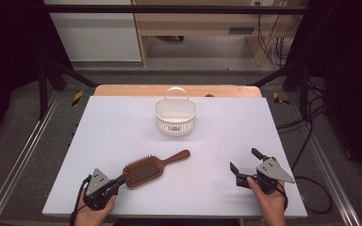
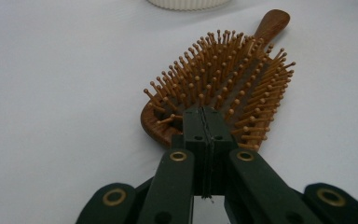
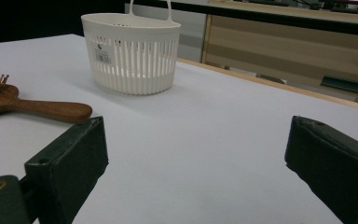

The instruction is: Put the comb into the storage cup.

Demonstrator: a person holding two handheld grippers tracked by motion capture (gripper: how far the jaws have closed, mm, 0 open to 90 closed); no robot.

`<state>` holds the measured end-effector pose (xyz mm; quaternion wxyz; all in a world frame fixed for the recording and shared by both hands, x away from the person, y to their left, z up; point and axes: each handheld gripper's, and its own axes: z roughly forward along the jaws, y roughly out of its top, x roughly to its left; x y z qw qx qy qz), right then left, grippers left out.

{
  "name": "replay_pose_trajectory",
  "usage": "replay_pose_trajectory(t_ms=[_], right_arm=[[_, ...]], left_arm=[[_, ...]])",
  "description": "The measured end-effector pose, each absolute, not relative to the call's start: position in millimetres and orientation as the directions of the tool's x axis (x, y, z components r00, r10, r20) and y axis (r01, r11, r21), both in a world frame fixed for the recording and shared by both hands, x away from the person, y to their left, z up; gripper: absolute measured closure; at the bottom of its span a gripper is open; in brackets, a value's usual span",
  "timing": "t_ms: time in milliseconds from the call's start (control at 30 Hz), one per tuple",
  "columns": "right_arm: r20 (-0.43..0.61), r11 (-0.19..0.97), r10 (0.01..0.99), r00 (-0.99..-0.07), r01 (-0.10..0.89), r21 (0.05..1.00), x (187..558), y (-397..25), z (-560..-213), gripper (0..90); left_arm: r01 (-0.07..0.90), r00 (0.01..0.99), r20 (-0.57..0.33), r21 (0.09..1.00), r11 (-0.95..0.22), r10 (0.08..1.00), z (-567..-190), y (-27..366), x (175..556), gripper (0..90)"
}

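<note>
Now the left gripper [image 2: 204, 122] sits with jaws pressed together, holding nothing, its tips touching the near end of the hairbrush [image 1: 152, 167] on the desk [image 1: 122, 132]; the right gripper [image 1: 248, 162] waits wide open and empty. Likely the approach step; next, the left jaws must open to take the brush, probably for the basket [image 1: 175, 115] beyond.

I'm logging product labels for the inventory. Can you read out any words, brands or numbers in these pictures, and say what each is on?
Sticker on the white basket: a small label with what looks like a barcode and fine print, too small and blurred to read.
Hairbrush: no writing to be seen on it.
Left hand-held gripper and right hand-held gripper: no writing to be seen on either.
</note>
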<state>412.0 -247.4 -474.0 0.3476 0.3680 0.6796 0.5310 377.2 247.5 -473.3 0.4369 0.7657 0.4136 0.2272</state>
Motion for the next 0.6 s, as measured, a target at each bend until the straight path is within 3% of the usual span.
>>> replay_pose_trajectory(t_ms=[600], right_arm=[[-0.089,0.183,0.861,-0.5,0.141,0.973,413.1,-242.9,-476.0,6.0]], left_arm=[[0.434,0.522,-0.011,0.864,-0.254,0.853,-476.3,253.5,408.3,89.8]])
